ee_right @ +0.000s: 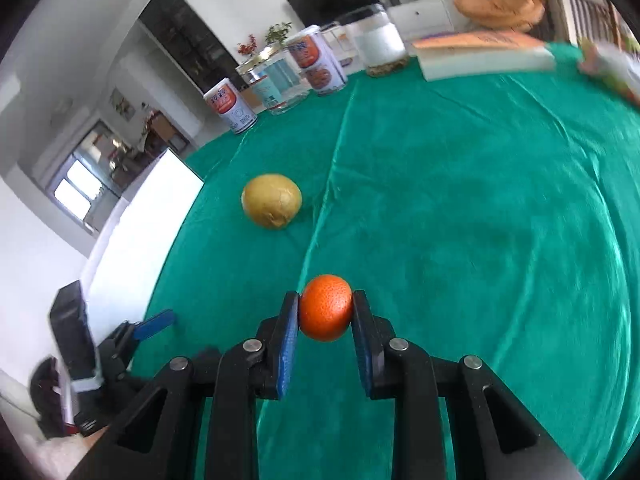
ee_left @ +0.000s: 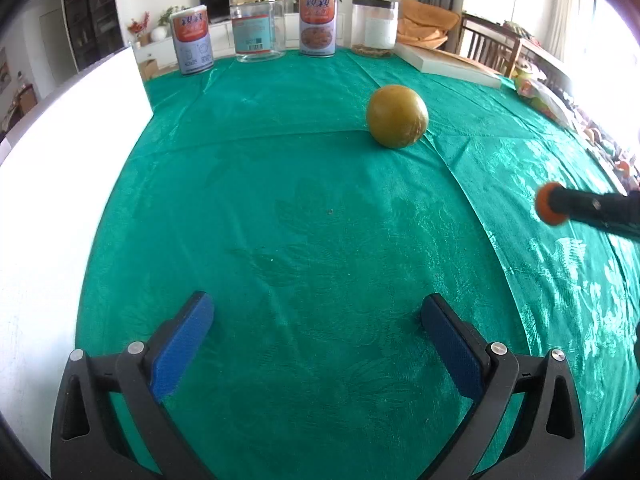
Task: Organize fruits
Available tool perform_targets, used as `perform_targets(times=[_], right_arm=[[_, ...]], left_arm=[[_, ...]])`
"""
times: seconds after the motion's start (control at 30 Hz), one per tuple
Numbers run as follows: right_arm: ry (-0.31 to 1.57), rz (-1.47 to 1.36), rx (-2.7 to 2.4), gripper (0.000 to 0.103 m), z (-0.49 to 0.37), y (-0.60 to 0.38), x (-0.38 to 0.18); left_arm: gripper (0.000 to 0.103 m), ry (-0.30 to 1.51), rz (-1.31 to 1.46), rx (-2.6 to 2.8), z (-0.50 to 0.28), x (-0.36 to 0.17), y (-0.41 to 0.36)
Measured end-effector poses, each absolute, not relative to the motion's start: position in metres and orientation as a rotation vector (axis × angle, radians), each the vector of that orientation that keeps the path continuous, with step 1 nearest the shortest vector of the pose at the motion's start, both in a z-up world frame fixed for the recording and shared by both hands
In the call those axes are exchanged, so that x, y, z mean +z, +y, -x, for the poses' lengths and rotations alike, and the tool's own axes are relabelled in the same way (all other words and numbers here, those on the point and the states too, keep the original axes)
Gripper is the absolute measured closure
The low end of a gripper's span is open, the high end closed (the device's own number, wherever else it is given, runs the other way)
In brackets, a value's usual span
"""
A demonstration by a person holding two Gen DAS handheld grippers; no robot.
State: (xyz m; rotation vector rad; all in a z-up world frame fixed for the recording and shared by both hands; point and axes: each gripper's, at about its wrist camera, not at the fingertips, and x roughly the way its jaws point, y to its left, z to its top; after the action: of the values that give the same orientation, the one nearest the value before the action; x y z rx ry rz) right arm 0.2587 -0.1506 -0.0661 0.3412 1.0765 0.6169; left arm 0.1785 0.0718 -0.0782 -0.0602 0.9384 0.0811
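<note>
A small orange fruit (ee_right: pixel 326 312) sits between the blue pads of my right gripper (ee_right: pixel 325 308), which is shut on it above the green tablecloth (ee_right: pixel 480 220). From the left wrist view that gripper (ee_left: pixel 550 209) comes in from the right edge with the orange fruit (ee_left: pixel 545 210) at its tip. A larger yellow-green round fruit (ee_left: pixel 397 116) lies on the cloth beyond, also seen as the yellow-green fruit (ee_right: pixel 272 200) to the left of the held one. My left gripper (ee_left: pixel 316 316) hovers open over bare cloth, with nothing between its fingers; it shows as the left gripper (ee_right: pixel 152 326) at the lower left.
Two labelled cans (ee_left: pixel 191 40), a clear glass jar (ee_left: pixel 258 28) and a white-filled jar (ee_left: pixel 374 28) line the table's far edge. A flat white box (ee_left: pixel 448 64) lies at the far right. A bag of more fruit (ee_left: pixel 540 92) rests along the right edge.
</note>
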Motion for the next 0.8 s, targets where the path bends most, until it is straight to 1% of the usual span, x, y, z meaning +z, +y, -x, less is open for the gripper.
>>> perform_targets(times=[0.07,0.13,0.33,0.4,0.47,0.5,0.53,0.57,0.73,0.8], right_arm=[[1.117,-0.402,0.561,0.077,-0.248,-0.176,-0.078],[1.081,-0.451,0.54,0.077,-0.24,-0.194,-0.081],[1.006,-0.442,0.462,0.074,-0.224,-0.208,-0.077],[0.97,-0.43,0.422,0.063,-0.211,-0.213,-0.073],[0.932,-0.393,0.364,0.037,-0.187,-0.219,-0.067],[0.925,-0.334,0.317,0.032,-0.174,-0.217,-0.064],[0.924,-0.264,0.275,0.025,-0.163,-0.213,-0.061],[0.925,-0.194,0.249,0.022,-0.153,-0.207,-0.06],[0.924,0.038,0.241,0.022,-0.135,-0.172,-0.065],[0.912,0.086,0.222,0.018,-0.134,-0.165,-0.07]], left_arm=[[0.001,0.938,0.06,0.081,-0.179,-0.078,0.072],[0.001,0.939,0.06,0.081,-0.179,-0.078,0.072],[0.001,0.938,0.06,0.081,-0.179,-0.078,0.072],[0.001,0.939,0.06,0.081,-0.179,-0.078,0.072],[0.0,0.938,0.06,0.081,-0.179,-0.078,0.072],[0.0,0.939,0.06,0.081,-0.179,-0.078,0.072],[0.0,0.939,0.059,0.081,-0.179,-0.078,0.072],[0.0,0.939,0.059,0.083,-0.179,-0.078,0.072],[0.001,0.96,0.038,0.03,-0.204,-0.077,0.06],[0.001,0.968,0.068,0.008,-0.224,-0.072,0.057]])
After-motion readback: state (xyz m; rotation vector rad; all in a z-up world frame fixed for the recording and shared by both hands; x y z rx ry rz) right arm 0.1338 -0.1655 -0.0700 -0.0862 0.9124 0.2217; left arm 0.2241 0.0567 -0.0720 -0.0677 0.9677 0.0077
